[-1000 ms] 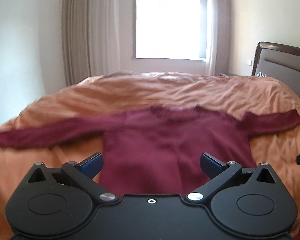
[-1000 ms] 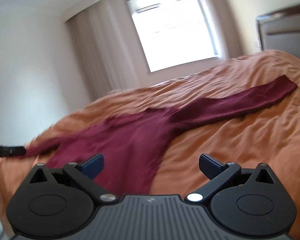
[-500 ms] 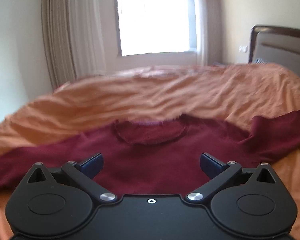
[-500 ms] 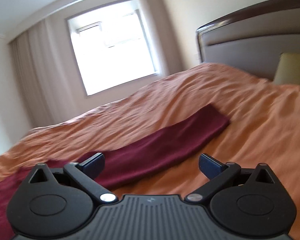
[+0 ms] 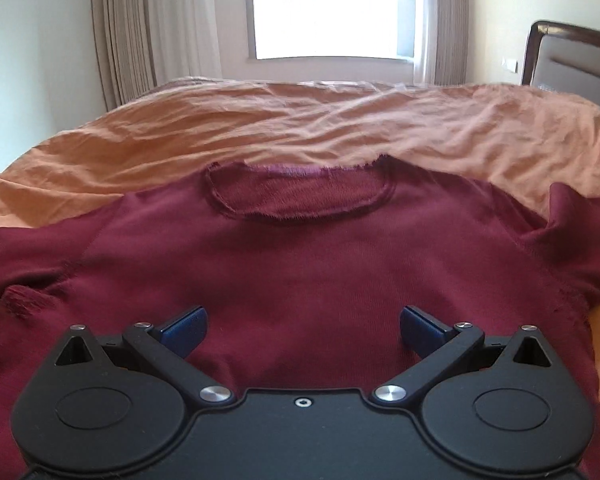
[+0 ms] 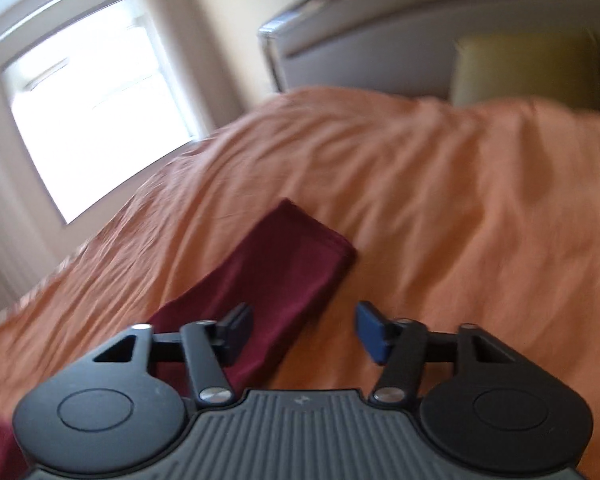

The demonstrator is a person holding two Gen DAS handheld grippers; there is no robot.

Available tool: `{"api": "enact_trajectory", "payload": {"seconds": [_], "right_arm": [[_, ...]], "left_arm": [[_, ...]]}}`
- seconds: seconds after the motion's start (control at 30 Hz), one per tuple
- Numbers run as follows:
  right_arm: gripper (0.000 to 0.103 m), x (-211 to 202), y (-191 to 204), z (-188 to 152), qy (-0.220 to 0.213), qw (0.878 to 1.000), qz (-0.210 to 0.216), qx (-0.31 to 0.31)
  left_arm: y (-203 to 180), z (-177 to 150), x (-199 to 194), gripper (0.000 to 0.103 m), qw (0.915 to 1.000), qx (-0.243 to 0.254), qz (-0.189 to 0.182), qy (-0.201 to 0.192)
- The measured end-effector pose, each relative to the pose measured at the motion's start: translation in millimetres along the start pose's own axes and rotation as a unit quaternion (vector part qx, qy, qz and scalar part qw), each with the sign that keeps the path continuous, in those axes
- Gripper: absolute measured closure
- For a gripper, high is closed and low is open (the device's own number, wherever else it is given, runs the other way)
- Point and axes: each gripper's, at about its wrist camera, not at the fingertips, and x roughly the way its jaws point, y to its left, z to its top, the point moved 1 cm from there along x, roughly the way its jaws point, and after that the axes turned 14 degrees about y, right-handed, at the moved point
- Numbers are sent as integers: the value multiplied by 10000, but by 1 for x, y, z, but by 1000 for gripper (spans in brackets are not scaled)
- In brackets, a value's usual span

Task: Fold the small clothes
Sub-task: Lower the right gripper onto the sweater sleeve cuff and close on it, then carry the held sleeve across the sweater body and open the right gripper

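Two empty grippers, left gripper (image 5: 303, 330) wide over sweater (image 5: 300, 264), right gripper (image 6: 304, 330) parted by sleeve (image 6: 276, 276)

Bright window (image 5: 328, 8), beige curtains (image 5: 124, 28), orange-covered bed (image 5: 300, 120), padded headboard (image 6: 400, 28).

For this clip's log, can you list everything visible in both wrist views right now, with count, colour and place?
Sweater: one, maroon, spread flat on the bed, neck toward the window.
Sleeve: one in the right wrist view, maroon, stretched out toward the headboard.
Bedcover: one, orange, wrinkled, under the sweater.
Window: one, bright, on the far wall.
Curtains: pale beige, at both sides of the window.
Headboard: one, grey panel with dark frame, at right.
Pillow: one, yellowish, against the headboard.
Left claw: black with blue pads, open over the sweater's body.
Right claw: black with blue pads, open near the sleeve end.
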Motion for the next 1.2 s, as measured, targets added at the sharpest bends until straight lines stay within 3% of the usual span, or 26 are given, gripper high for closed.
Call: {"api": "enact_trajectory", "payload": {"seconds": [0.03, 0.07, 0.1, 0.17, 0.43, 0.6, 0.73, 0.83, 1.0, 1.1, 1.2], "right_arm": [[64, 5, -3, 3, -11, 9998, 8, 176], [82, 9, -6, 5, -26, 9995, -13, 311], [93, 12, -9, 7, -45, 9991, 28, 417], [97, 12, -12, 7, -97, 9980, 182, 599], [98, -63, -26, -12, -442, 9974, -235, 508], [98, -59, -45, -16, 53, 9949, -470, 893], [98, -72, -34, -17, -139, 9963, -468, 709], [98, -95, -3, -14, -448, 9981, -316, 263], [98, -142, 76, -16, -815, 9935, 375, -699], [98, -168, 137, -27, -936, 9823, 891, -1359], [98, -186, 202, -49, -1024, 9624, 1329, -2135]], "left_arm": [[-1, -1, 1, 1, 10000, 14, 20, 13], [-2, -2, 1, 1, 10000, 23, 32, 11], [-2, -2, 0, 1, 10000, 27, 28, 1], [-1, -1, -2, 1, 10000, 31, 0, -24], [1, -1, -11, 1, 10000, 90, -26, 16], [2, -5, -3, 1, 9997, 74, -3, 253], [8, -1, -15, 1, 9995, -39, -169, 261], [14, 4, -32, 1, 9996, -78, -176, 217], [33, 11, -74, 1, 9993, -254, -281, 10], [54, 12, -100, 1, 9983, -411, -366, -175], [80, 9, -122, 1, 9970, -604, -351, -340]]}}
